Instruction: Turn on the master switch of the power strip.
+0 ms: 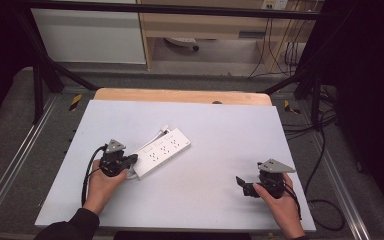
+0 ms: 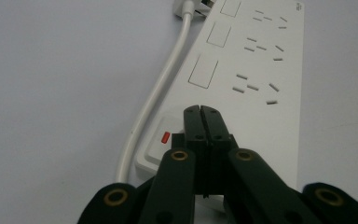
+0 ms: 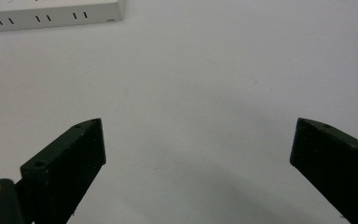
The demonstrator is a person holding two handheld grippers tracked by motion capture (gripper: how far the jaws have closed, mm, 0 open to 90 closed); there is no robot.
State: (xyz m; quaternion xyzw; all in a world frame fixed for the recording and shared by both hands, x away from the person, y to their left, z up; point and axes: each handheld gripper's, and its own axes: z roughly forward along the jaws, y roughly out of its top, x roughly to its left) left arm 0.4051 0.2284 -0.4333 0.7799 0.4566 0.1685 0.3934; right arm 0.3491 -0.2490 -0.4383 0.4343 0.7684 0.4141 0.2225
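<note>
Spanning most of the high view, pale counter [image 1: 205, 200] with a wooden edge strip at the far side. Grey floor and black frame rails around it; cabinet and hanging cables beyond.

White power strip [image 1: 162, 152] lies flat, left of counter centre, set diagonally, far end toward the middle. Left gripper view: three groups of socket slots [image 2: 256, 86] along it, each beside a blank rectangular rocker switch [image 2: 203, 71]. Small mark at the strip's far corner, too small to read. No legible brand or writing anywhere else.

White cord [image 2: 154, 100] runs along the strip's side, just beside it, up to a plug at the far end.

Left hand-held gripper [image 1: 130, 161], held by the person's left hand [image 1: 102, 182], at the strip's near end. Jaws pressed fully together, nothing between them; tips over the near end of the strip, next to a small switch with a red mark [image 2: 165, 137]. Contact with the casing: cannot tell.

Right hand-held gripper [image 1: 240, 184], in the right hand [image 1: 280, 202], well apart from the strip at the counter's right front. Jaws spread wide, empty, over bare surface; strip's corner [image 3: 51, 14] visible far off in the right gripper view.
</note>
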